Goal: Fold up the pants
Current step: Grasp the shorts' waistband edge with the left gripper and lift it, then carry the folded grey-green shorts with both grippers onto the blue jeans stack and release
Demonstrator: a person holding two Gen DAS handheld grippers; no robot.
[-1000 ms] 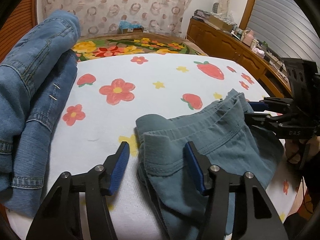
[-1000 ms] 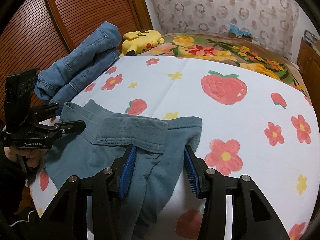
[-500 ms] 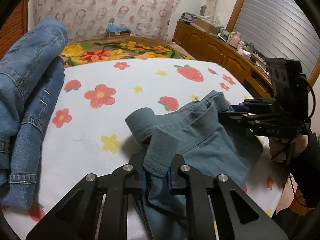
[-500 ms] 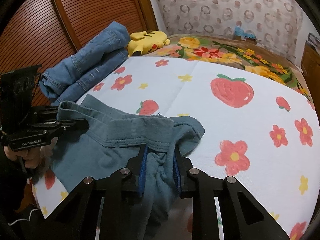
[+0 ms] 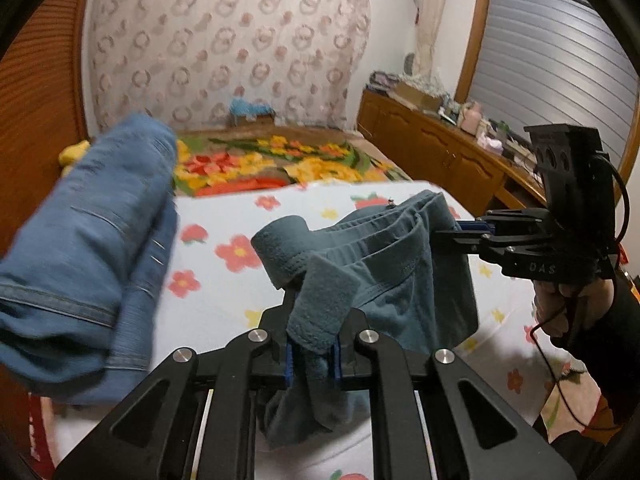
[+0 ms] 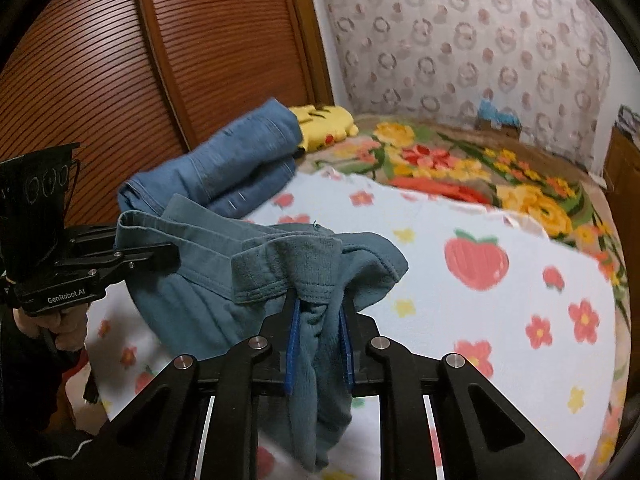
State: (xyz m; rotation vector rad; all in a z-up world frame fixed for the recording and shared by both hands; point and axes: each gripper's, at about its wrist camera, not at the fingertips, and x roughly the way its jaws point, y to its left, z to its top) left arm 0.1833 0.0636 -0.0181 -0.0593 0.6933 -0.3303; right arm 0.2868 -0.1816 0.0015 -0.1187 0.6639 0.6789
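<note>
Left wrist view: both the left tongs [image 5: 313, 354] and right tongs [image 6: 319, 350] just clamped the teal pants [image 5: 392, 276] waistband and lifted it off the bed [image 6: 460, 312], so folding can start.

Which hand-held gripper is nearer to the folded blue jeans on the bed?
Left. The left hand-held gripper is just beside the jeans; the right hand-held gripper holds the teal pants farther away.
</note>
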